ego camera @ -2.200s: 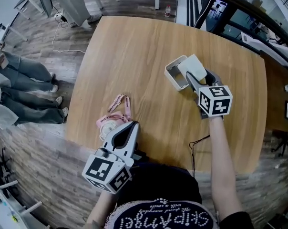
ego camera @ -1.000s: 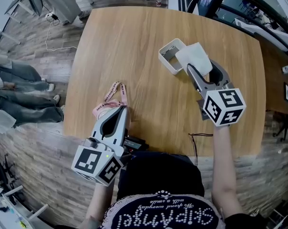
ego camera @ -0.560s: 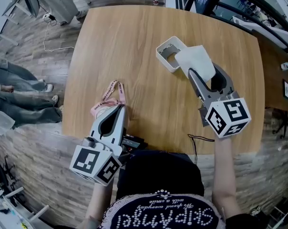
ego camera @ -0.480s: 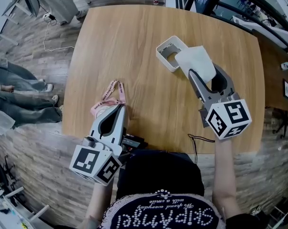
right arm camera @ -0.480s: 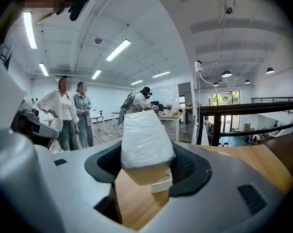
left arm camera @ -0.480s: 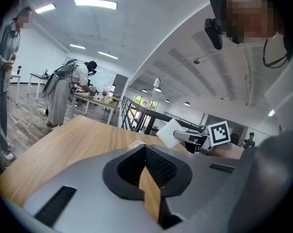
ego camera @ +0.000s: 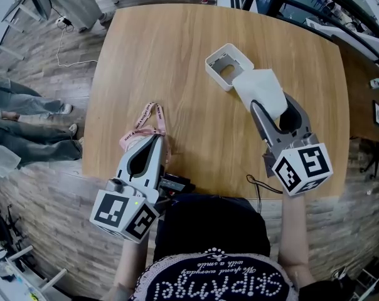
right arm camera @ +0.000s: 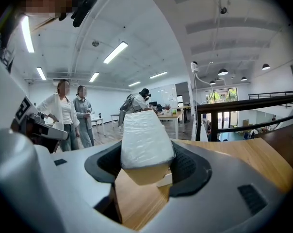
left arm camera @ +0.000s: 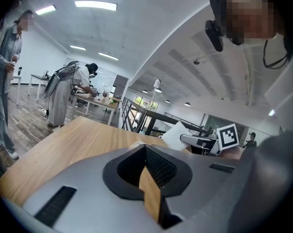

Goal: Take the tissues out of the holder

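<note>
1. The right gripper (ego camera: 269, 105) has its jaws spread wide and clamped on the two sides of the white pack of tissues (ego camera: 260, 90). The right gripper view shows the pack (right arm camera: 145, 140) standing up between the pads, above the wood.
2. The holder (ego camera: 222, 67), a white open box, sits on the worktop (ego camera: 177, 55) and looks empty. The pack is already out of it and lies at about 4 o'clock from it, near but apart.
3. From the right jaws the holder lies at 11 o'clock. The pack's long axis runs roughly 11 to 5 o'clock, in line with the gripper.
4. The left gripper (ego camera: 155, 142) rests well apart, at about 7 o'clock from the holder. Its jaws are pressed together on nothing (left arm camera: 146, 152).
5. A pink lanyard (ego camera: 149, 120) lies at the left jaws' tip; whether they touch is hard to tell.
6. The right hand is the nearer one, so setting the pack down on bare worktop probably falls to it.
</note>
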Tool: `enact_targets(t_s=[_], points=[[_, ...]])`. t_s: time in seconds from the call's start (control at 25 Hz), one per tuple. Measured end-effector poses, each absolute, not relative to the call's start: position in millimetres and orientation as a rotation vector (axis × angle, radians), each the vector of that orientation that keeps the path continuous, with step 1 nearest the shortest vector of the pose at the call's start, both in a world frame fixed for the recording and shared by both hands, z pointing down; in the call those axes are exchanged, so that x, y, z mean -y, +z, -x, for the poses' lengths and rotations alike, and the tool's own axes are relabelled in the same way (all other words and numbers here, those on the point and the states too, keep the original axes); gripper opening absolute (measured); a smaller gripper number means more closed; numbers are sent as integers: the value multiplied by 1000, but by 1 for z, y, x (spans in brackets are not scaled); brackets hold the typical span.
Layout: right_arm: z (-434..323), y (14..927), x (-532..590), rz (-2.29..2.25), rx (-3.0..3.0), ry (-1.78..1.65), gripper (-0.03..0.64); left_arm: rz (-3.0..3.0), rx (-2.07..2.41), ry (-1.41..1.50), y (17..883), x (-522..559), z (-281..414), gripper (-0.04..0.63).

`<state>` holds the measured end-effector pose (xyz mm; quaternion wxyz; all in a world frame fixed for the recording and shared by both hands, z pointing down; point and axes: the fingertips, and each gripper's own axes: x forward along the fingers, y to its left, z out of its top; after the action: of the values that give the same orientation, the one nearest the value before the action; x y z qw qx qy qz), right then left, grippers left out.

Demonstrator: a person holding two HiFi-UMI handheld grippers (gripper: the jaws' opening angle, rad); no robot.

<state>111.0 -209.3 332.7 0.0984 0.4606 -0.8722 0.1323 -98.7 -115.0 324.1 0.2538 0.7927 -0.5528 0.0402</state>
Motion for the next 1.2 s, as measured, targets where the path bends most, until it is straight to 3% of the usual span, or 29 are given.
enact_targets(t_s=[1.2], points=[[-113, 345, 133, -1336, 2568, 440, 276, -2177, 1480, 111, 322, 110, 96, 5]])
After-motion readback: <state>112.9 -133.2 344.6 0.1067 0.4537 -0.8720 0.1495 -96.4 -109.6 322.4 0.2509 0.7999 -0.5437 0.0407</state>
